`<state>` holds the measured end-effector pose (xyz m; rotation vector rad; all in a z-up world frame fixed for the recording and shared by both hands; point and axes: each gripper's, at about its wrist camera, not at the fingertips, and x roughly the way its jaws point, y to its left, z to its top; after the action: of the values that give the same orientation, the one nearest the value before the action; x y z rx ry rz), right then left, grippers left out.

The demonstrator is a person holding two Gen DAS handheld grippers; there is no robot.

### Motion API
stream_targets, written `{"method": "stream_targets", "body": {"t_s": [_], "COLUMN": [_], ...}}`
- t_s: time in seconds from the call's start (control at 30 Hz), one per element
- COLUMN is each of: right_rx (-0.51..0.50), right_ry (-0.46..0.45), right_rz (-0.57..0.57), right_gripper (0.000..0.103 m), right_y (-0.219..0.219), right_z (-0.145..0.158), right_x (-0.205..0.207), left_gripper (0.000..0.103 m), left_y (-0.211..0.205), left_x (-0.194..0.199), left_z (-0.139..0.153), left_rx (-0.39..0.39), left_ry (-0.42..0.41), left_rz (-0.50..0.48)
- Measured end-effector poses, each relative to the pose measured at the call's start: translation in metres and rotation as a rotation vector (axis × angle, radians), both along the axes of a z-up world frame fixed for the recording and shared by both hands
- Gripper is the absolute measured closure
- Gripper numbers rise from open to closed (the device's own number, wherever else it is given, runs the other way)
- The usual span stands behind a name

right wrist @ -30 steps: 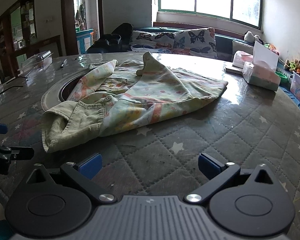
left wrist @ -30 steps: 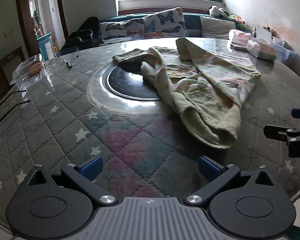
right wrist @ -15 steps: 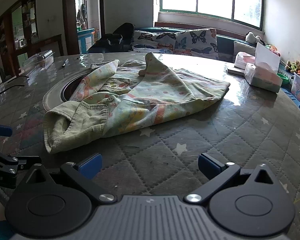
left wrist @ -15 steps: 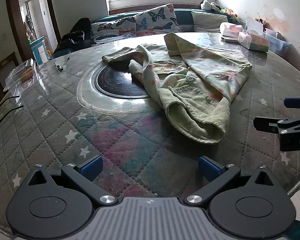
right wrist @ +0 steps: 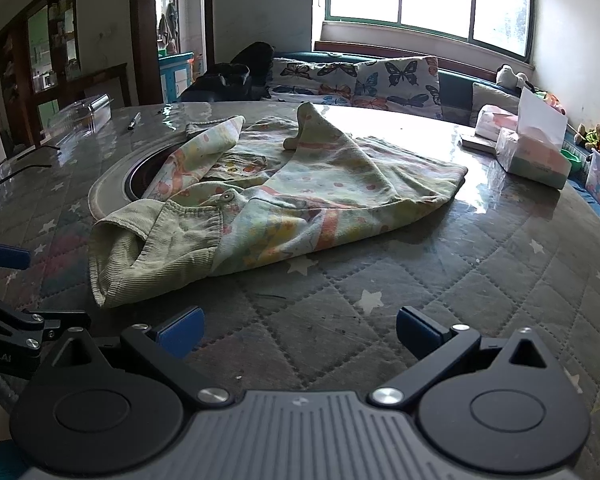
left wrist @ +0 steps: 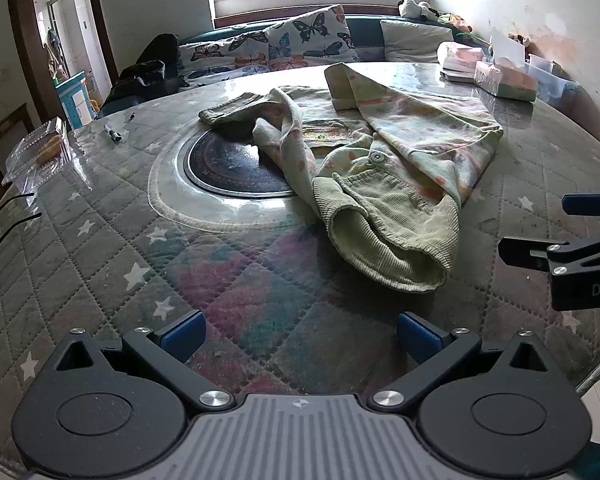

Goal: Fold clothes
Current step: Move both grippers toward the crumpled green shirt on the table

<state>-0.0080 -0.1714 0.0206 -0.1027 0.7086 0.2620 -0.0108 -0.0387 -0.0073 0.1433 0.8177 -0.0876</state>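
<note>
I see the round table (left wrist: 100, 264) first, covered in a quilted, star-printed cloth under a glossy clear sheet, with a dark circular inset (left wrist: 236, 168) ringed in pale trim near its middle. Across the table's centre lies the garment (right wrist: 300, 200), a small pale-green piece with faded orange and yellow prints, crumpled and unfolded. Its nearest end is a ribbed corduroy section (left wrist: 384, 236) with an open, rolled hem facing me; a round button (left wrist: 377, 157) sits just above it. One edge drapes over the inset's rim, and a flap stands up in a peak toward the far side.

My left gripper (left wrist: 300, 332) hovers over bare cloth short of the garment, blue pads spread wide apart with nothing between them. My right gripper (right wrist: 300, 326) is likewise spread and empty, just short of the corduroy end.

A tissue box (right wrist: 534, 156) stands at the far right, a clear plastic container (left wrist: 40, 152) at the left edge, and a pen (left wrist: 112, 134) beyond it.
</note>
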Motion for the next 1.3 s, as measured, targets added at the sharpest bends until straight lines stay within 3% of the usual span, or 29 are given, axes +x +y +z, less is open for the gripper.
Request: {"method": "stream_targets", "body": {"t_s": [0.87,1.3], "right_rx": [-0.002,-0.002], "right_ry": [-0.005,0.009], "right_rz": [0.037,0.044], "right_gripper": [0.000,0.000], "right_y": [0.012,0.015], "right_z": [0.008,0.010], "right_x": [0.021,0.050], "left_gripper": [0.000,0.000], "left_y": [0.005,0.007], "left_x": [0.018,0.050], "left_z": [0.018,0.025], "left_rx": [-0.008,-0.006], "left_ry": [-0.021,-0.022], "left_rz": [-0.016,-0.024]}}
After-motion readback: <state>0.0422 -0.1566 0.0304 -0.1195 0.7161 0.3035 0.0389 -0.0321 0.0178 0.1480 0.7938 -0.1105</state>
